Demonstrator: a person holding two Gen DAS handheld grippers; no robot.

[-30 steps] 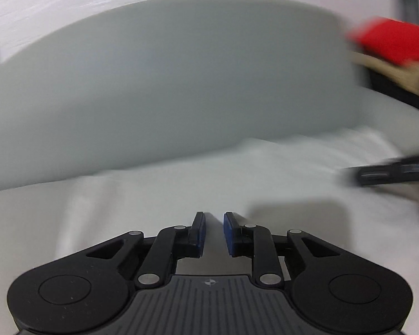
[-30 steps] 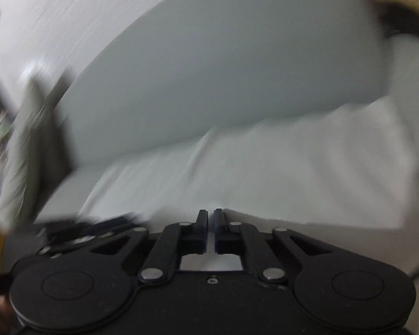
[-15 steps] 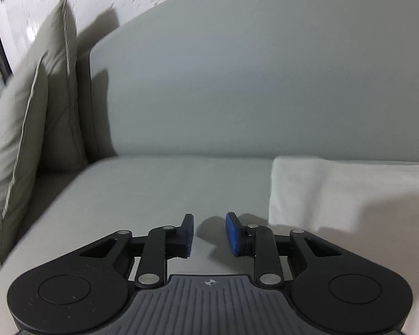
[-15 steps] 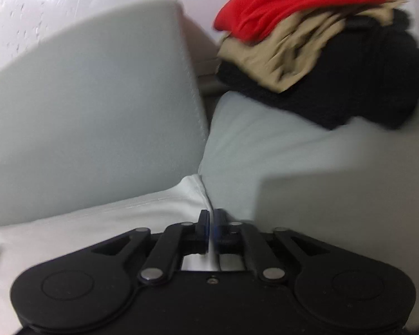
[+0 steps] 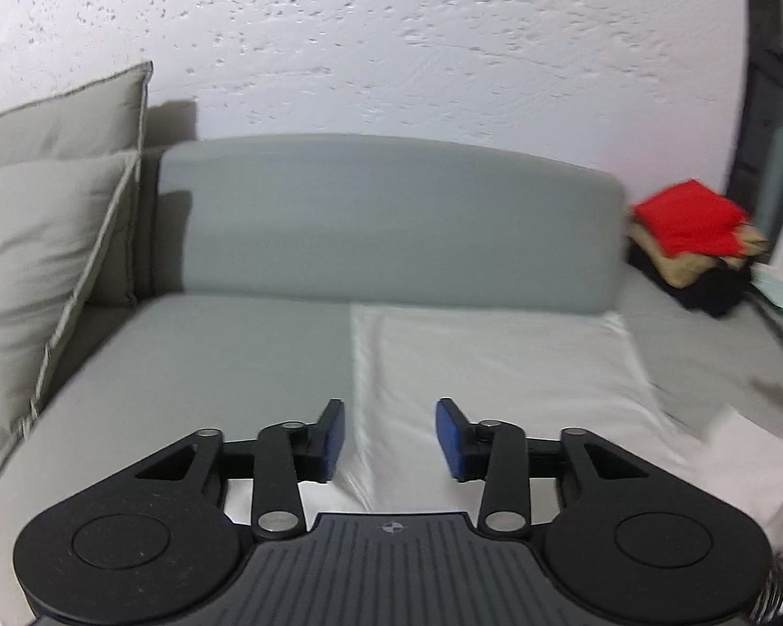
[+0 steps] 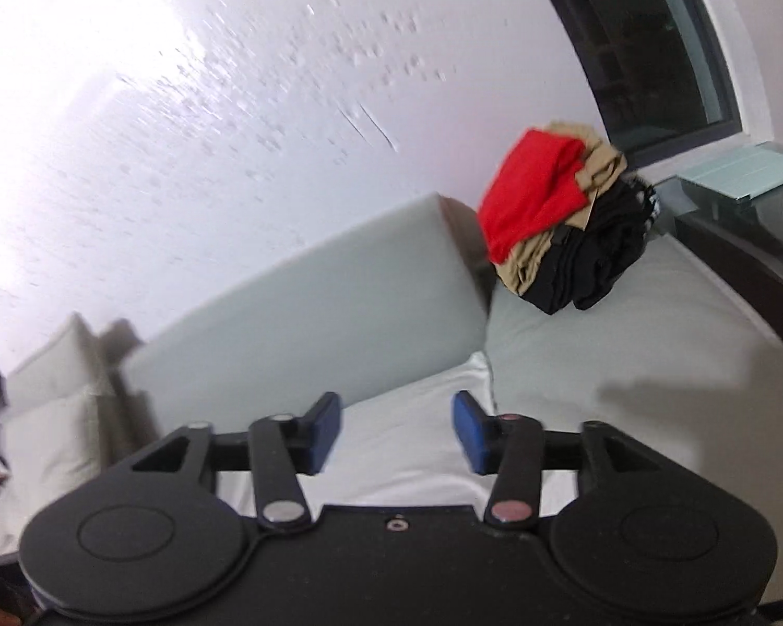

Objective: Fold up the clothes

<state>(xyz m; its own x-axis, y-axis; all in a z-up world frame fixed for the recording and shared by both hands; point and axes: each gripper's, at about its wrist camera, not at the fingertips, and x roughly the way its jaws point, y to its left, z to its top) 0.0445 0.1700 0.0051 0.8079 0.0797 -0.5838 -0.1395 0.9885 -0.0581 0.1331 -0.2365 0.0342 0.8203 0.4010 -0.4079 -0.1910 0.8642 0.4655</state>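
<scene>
On the sofa seat point(image 5: 224, 354) directly ahead of both my tools lies the white garment point(image 5: 496, 365), spread flat with its far edge against the foot of the grey backrest point(image 5: 391, 224) and its near part running under my grippers. From the left gripper point(image 5: 389, 438), the cloth's left edge runs almost straight away from me, lined up just inside my left finger, so most of the fabric lies ahead and to my right; a loose white flap also rises at the lower right of that view. From the right gripper point(image 6: 396, 430), the same garment fills the space between the blue pads point(image 6: 470, 433) and its far right corner sits just beyond my right finger, beside the seam where the backrest ends. Both tools are spread wide with nothing between the fingers, hovering above the cloth without gripping it. I judge the long axis of the garment to run from me toward the backrest, so each hand is nearest its own side edge: left tool for the left edge, right tool for the right corner. Well apart to the right, a pile of clothes point(image 6: 564, 224), red over tan over black, sits on the far seat, closer to my right hand. Two beige cushions point(image 5: 42, 261) lean at the left end.
</scene>
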